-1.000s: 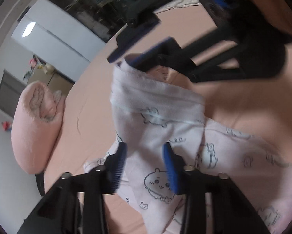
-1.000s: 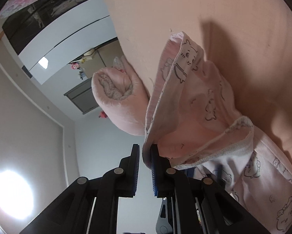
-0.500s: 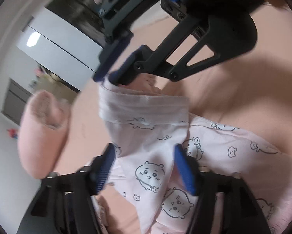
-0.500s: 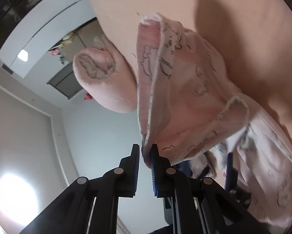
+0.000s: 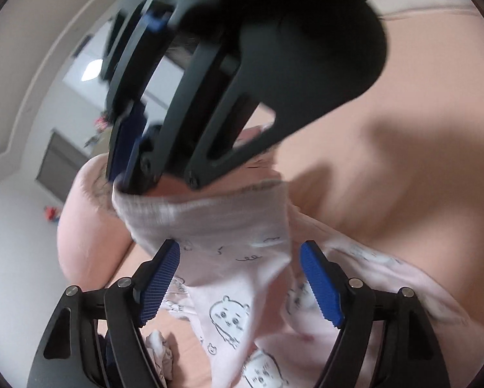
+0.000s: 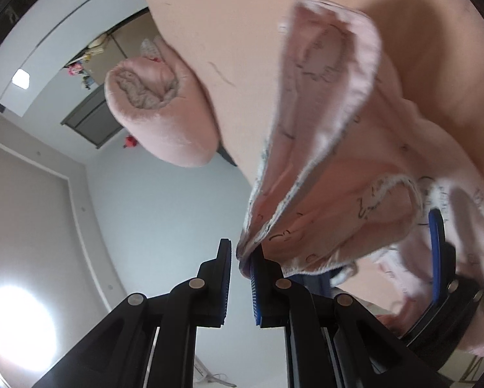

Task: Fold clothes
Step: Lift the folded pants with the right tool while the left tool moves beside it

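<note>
Fingers [image 5: 319, 287] gape around the garment [image 5: 235, 245]; only right view shows ceiling lamp [image 6: 18, 323].

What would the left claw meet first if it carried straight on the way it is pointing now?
Most likely the pink printed garment: its raised fold hangs directly between and ahead of the open left claw. Just beyond is the right claw pinching the garment's edge, though depth is hard to judge.

pink rolled blanket [image 6: 164, 119] on the peach bedsheet [image 6: 242, 32]; grey cabinet [image 6: 90, 119] behind
</note>
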Demonstrator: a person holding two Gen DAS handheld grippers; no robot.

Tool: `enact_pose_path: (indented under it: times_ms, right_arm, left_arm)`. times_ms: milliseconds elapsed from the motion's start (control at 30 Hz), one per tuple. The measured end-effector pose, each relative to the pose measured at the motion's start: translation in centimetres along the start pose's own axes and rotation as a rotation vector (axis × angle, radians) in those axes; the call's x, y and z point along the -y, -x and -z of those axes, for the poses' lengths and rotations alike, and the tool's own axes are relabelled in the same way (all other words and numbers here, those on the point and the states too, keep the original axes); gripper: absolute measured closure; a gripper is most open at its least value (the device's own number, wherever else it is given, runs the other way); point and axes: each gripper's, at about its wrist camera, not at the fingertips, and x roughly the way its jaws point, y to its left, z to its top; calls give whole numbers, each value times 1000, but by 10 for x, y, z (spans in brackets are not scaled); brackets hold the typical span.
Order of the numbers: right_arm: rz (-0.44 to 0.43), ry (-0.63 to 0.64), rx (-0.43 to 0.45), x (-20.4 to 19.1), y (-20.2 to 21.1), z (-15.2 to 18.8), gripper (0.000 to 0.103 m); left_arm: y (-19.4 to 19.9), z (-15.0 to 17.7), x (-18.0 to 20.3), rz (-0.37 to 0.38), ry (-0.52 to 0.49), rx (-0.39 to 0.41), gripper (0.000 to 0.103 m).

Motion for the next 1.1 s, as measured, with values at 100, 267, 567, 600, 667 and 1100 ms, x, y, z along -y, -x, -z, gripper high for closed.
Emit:
enact_pose_path:
  times_ms: [100,267,567,600,667,1100]
  right_arm:
    - [-31,-10,-14,-7,-5,1,94]
    - [-15,-41,-14,-3,-6,1,94]
    - [-56,-43,-24,-7,0,3,93]
    - [-48,-42,-18,-8,0,3,93]
    - [-34,-57,-13,-4,0,3,93]
    - [-14,-30,-8,-10,0,6,93]
  left_arm:
    - [0,0,1,-86,29,16,27]
    - [7,-4,22,-170,-62,68,26]
    - [15,-16,40,-295,-127,31,25]
    - [12,-17,42,-305,-125,17,25]
    - [7,-18,43,-322,-101,-4,25]
    - [-1,-16,46,-363,-78,-60,25]
